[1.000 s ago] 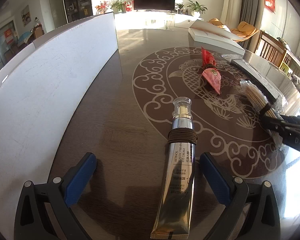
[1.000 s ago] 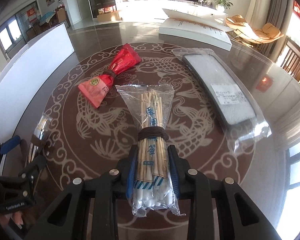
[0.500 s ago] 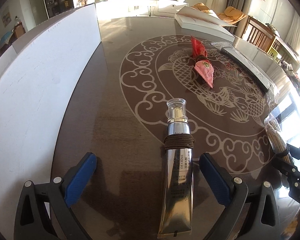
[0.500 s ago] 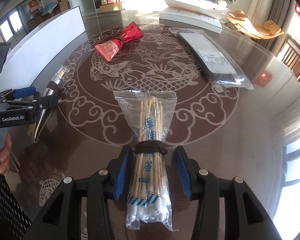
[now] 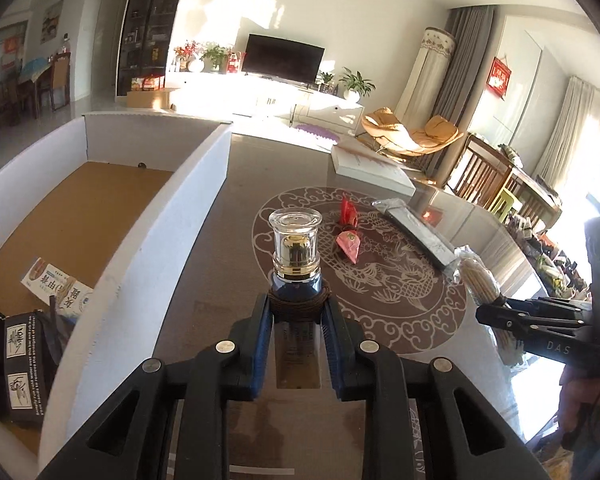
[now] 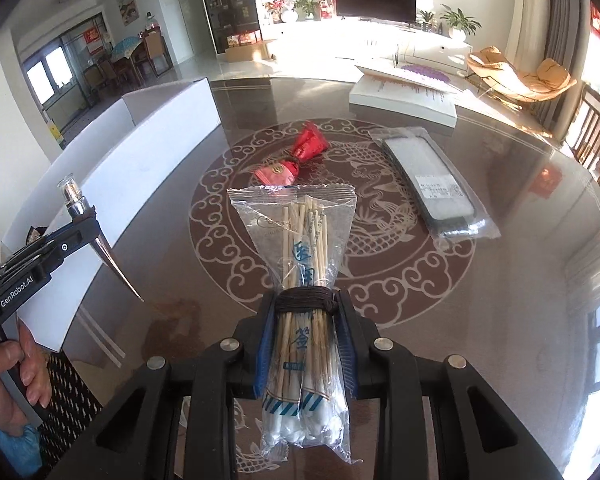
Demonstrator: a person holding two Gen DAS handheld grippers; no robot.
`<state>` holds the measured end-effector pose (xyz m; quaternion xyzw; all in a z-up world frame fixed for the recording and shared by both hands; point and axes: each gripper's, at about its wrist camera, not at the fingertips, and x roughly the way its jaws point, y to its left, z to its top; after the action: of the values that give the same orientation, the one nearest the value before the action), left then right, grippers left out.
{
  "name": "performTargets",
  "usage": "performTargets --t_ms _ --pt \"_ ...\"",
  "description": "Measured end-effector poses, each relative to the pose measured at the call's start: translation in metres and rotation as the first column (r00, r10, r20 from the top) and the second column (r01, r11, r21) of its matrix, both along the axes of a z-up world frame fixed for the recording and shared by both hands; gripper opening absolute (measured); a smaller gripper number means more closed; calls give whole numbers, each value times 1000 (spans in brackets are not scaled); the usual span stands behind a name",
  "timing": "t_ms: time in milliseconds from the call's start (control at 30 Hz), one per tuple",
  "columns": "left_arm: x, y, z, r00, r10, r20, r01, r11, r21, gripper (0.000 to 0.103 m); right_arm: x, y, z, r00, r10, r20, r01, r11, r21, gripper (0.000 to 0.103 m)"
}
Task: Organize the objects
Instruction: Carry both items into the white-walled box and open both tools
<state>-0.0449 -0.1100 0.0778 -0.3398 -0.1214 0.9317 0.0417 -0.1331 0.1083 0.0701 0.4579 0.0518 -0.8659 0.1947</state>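
— Surface and room?
— Dark glass-topped bench (image 6: 520, 184) with a carp roundel, in a sunlit living room; red packet (image 6: 296, 158) and flat grey bagged pack (image 6: 428, 184) lying on it.
— Claws?
— Left claw (image 5: 298, 336) pinched shut on a silver cream tube (image 5: 296, 256), raised beside the white box (image 5: 172, 232). Right claw (image 6: 306, 344) clamped on a cotton swab bag (image 6: 300, 280), above the near bench edge.
— Space?
— Bare box floor beyond the cartons.

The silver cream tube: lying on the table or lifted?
Lifted. The left gripper is shut on the cream tube, which hangs cap-up and tilted above the table, beside the white box.
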Motion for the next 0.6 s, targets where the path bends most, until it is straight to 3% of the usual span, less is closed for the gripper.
performTargets --t_ms 167,267,333,367,467,533,600 --pt "16 -63 41 997 72 -39 -70 995 65 25 -4 -86 46 989 136 -60 -142 984 -106 29" --pt "24 -108 52 989 146 -30 -145 988 45 26 -2 -152 63 970 228 -83 -239 957 -165 29" --pt "27 -143 49 986 166 -2 -164 979 120 29 3 -197 69 952 292 -91 -304 933 -194 29" --pt "29 -159 47 982 187 14 -187 971 148 28 7 -219 68 942 323 -91 -335 920 -202 29" --pt "39 -196 43 954 296 41 -298 953 52 26 20 -276 61 914 400 -69 -405 887 -221 29" --pt "40 -222 33 946 313 81 -320 942 98 26 27 -304 51 902 427 -54 -428 876 -223 29" --pt "32 -241 17 934 324 153 -339 937 86 26 29 -330 34 896 443 -18 -436 874 -213 29"
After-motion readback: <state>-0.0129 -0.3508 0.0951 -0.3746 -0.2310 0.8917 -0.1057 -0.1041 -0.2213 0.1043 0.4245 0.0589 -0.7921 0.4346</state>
